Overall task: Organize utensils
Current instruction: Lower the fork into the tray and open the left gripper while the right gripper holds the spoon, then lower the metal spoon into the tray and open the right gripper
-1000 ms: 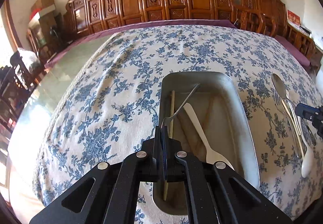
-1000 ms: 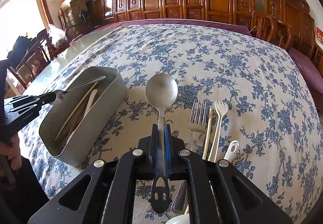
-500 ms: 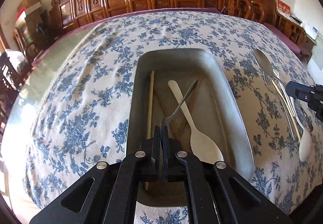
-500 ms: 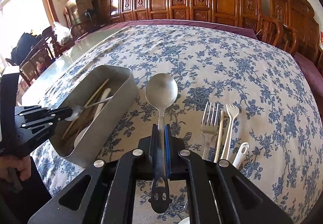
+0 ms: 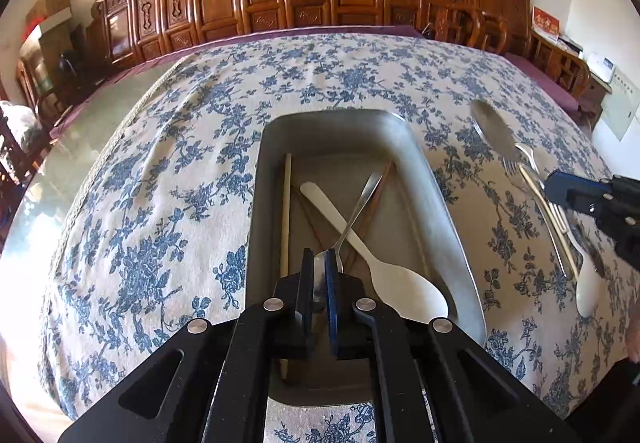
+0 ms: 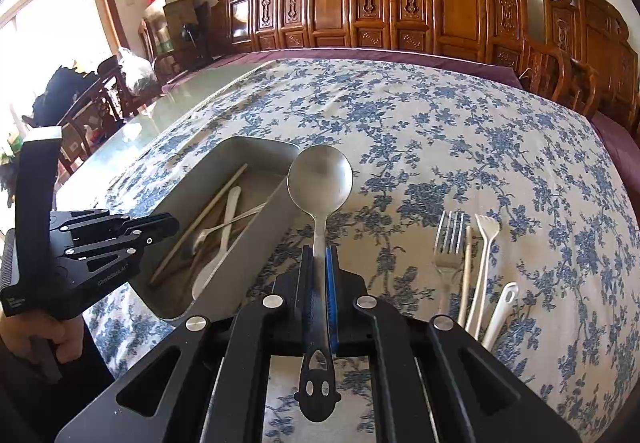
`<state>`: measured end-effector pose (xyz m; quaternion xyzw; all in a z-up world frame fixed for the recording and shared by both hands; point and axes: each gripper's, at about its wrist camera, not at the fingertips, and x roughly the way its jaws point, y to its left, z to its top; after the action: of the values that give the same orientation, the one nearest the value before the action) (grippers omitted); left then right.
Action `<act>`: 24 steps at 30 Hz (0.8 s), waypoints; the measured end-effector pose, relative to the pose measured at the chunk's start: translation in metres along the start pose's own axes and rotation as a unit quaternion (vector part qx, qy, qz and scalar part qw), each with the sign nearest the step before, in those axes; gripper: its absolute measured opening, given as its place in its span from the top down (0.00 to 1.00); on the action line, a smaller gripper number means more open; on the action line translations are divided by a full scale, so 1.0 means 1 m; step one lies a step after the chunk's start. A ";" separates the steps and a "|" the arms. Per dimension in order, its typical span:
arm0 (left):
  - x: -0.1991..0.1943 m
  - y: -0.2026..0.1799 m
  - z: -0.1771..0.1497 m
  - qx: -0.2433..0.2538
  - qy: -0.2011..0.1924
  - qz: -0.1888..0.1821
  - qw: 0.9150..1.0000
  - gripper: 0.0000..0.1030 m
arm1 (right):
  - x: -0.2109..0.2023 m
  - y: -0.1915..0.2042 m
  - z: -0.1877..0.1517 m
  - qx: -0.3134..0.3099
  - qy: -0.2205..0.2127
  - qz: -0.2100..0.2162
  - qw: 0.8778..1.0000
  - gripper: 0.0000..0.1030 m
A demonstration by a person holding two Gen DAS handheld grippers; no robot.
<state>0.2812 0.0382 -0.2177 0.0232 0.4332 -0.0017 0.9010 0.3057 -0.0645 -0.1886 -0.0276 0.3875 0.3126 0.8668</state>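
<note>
A grey metal tray [image 5: 440, 179] [image 6: 256, 221] lies on the flowered cloth. It holds a white plastic spoon [image 5: 376, 263], a pale chopstick [image 5: 286, 223] and brown chopsticks [image 5: 386, 179]. My left gripper [image 5: 319, 257] [image 6: 174, 223] hangs low over the tray's near end. Its jaws are opening, with the bowl of a small metal spoon [image 5: 362, 203] [image 6: 224, 225] loose in the gap and its handle resting across the tray. My right gripper [image 6: 319, 255] [image 5: 554, 183] is shut on the handle of a large metal spoon [image 6: 320, 179] [image 5: 492, 131], held above the tray's right wall.
To the right of the tray lie a metal fork [image 6: 450, 239], a pale chopstick [image 6: 466, 275], a white plastic fork [image 6: 486, 243] and a white spoon [image 6: 500, 307] [image 5: 588, 291]. A person's hand [image 6: 60, 335] grips the left tool. Carved wooden chairs [image 6: 400, 3] line the table's far side.
My left gripper sank into the tray with the small spoon and its jaws parted slightly. My right gripper carried the large spoon leftward, up to the tray's wall.
</note>
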 end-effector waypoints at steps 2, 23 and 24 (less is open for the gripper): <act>-0.003 0.002 0.002 -0.001 -0.005 -0.003 1.000 0.96 | 0.001 0.008 0.002 -0.007 -0.001 0.002 1.000 0.92; -0.029 0.061 0.016 -0.039 -0.040 -0.012 0.998 0.96 | 0.056 0.074 0.047 0.007 0.026 0.022 0.999 0.92; -0.029 0.062 0.017 -0.040 -0.040 -0.012 0.998 0.96 | 0.061 0.076 0.048 0.013 0.029 0.023 0.999 0.92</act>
<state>0.2775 0.0992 -0.1821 -0.0180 0.3966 0.0039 0.9178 0.3250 0.0425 -0.1826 -0.0167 0.4171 0.3262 0.8482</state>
